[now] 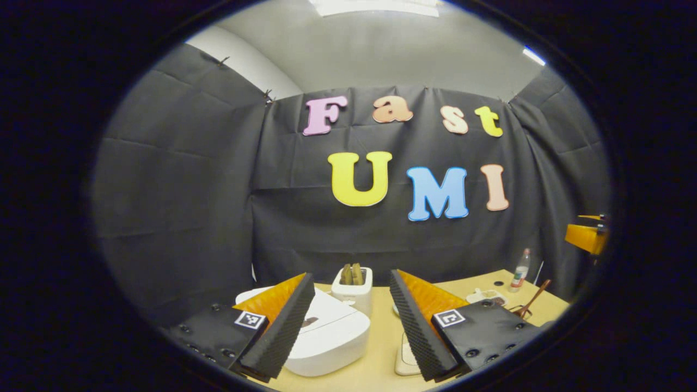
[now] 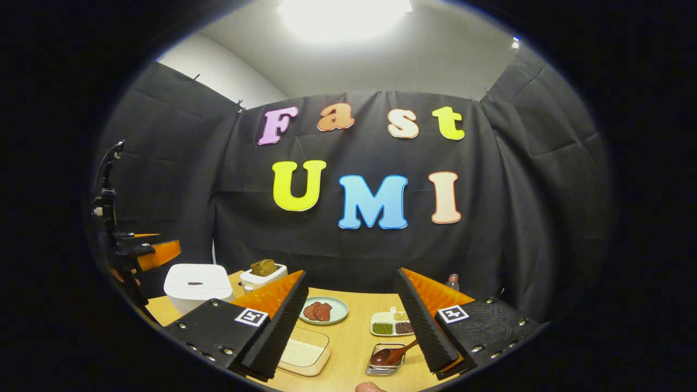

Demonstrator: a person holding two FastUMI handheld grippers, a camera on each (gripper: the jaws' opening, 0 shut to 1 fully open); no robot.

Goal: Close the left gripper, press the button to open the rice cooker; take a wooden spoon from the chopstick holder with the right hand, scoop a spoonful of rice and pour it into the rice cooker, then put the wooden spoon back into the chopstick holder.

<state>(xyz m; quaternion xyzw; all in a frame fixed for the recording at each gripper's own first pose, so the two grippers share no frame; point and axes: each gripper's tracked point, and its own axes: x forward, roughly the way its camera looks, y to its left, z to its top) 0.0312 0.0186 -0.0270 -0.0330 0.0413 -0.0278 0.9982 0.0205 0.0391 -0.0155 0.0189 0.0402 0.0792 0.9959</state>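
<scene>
The left gripper (image 1: 352,321) is held open above the closed white rice cooker (image 1: 326,332). The right gripper (image 2: 348,321) is likewise open and empty, with the wooden spoon (image 2: 389,355) seen resting in the chopstick holder (image 2: 385,366) near its right finger.

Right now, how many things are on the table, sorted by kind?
Appliances: 2, cooker, toaster
Dishes: 4, plate, split tray, rice box, spoon holder
Bottles: 1
Spoons: 1
Total: 8
</scene>
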